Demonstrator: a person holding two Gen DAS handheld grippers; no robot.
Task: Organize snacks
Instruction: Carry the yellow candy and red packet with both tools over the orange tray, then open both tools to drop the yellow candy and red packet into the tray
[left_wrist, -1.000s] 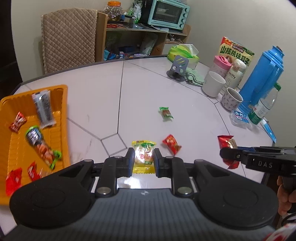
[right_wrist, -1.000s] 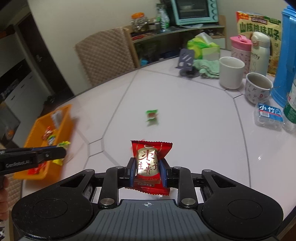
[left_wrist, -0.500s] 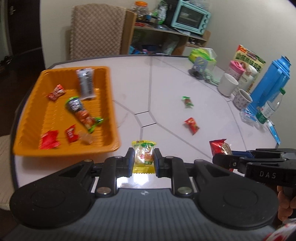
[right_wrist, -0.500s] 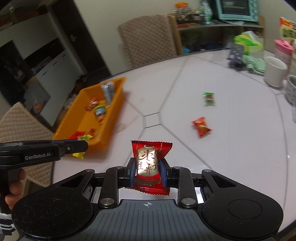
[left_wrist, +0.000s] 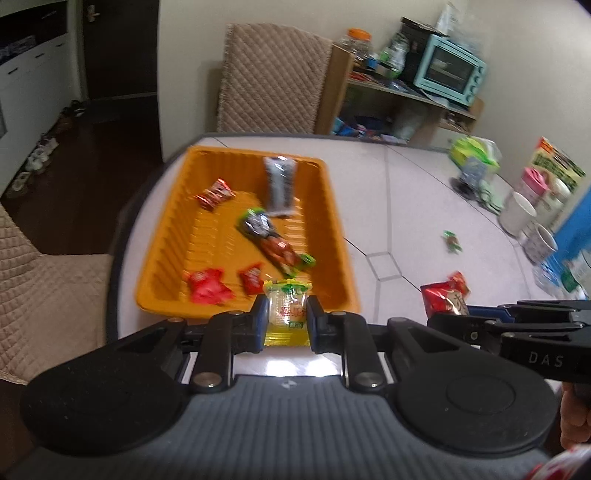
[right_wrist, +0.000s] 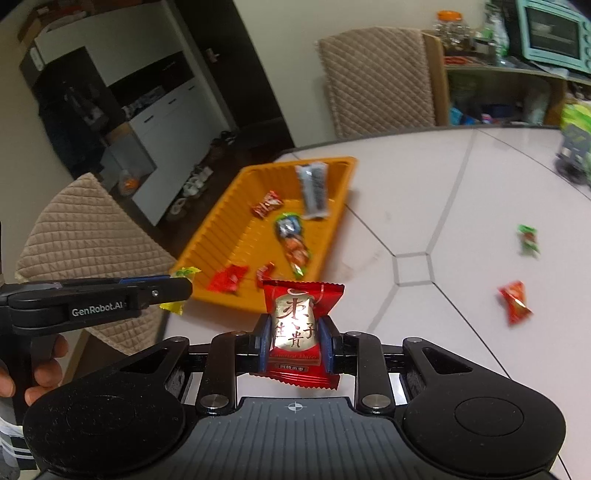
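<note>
Two snacks are in transit, one per hand-held gripper. Left hand-held gripper (left_wrist: 286, 320) is clamped narrow on a yellow-green packet (left_wrist: 287, 312), at the near rim of the orange tray (left_wrist: 334, 221). Right hand-held gripper (right_wrist: 294, 341) pinches a red date packet (right_wrist: 295, 328) across its middle, above the tabletop (right_wrist: 461, 206) short of the tray.

Handling: both are light, soft foil pillows; the film is slick and crinkles, so a mid-body pinch looks safest, while the end seals would slip.

Count: tray holds five, probably six, since a pale piece by the small red one is blurred. Loose on the tabletop: one green candy (right_wrist: 528, 240) and one red candy (right_wrist: 515, 301).
</note>
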